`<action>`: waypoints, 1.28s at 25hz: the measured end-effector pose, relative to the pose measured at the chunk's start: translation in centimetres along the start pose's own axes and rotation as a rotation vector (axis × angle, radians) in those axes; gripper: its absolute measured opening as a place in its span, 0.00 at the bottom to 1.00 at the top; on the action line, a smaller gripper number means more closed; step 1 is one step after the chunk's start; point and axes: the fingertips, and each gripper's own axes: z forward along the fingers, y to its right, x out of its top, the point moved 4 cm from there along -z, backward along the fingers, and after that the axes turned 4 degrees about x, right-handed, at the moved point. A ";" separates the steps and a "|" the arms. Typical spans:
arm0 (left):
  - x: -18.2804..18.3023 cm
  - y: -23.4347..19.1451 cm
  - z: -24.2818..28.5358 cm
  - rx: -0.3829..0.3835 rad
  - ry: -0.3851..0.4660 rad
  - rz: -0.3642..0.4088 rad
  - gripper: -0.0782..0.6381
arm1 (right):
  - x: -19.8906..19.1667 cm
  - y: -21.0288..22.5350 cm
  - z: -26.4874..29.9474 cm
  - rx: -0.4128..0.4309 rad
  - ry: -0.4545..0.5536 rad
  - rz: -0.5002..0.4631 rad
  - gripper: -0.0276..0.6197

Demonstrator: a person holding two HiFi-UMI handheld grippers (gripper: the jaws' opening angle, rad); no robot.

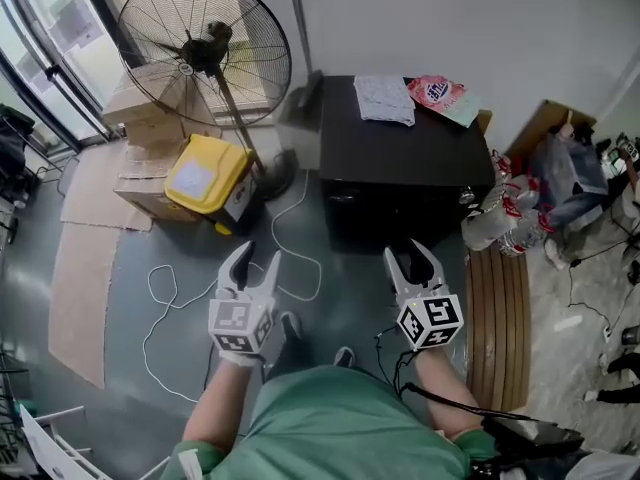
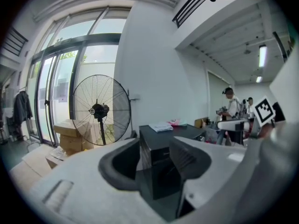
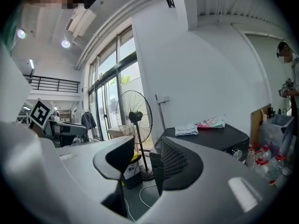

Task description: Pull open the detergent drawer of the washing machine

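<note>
Washing machine (image 1: 400,153) stands far ahead against the wall, its detergent drawer not yet touched. Left gripper (image 1: 258,258) and right gripper (image 1: 411,253) hang short of it, both released and empty.

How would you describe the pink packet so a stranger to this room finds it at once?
Find the black washing machine against the white wall, right of the standing fan. Two things lie on top: the pink packet is the right one, its bright colour unlike the white folded cloth beside it.
</note>
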 end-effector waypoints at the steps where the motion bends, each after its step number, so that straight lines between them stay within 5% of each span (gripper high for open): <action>1: -0.1 -0.1 0.6 -0.007 -0.001 0.002 0.38 | -0.1 0.4 0.2 -0.006 -0.001 0.003 0.32; 20: 0.5 -9.2 18.9 -0.306 -0.040 0.005 0.38 | 0.8 3.5 12.5 -0.263 -0.034 0.059 0.32; 25: -0.2 -10.0 23.1 -0.424 -0.071 0.023 0.38 | -0.6 4.3 14.9 -0.286 -0.024 0.176 0.32; 32: -1.8 -10.1 25.9 -0.504 -0.124 0.057 0.38 | -4.1 5.7 17.6 -0.223 -0.141 0.130 0.32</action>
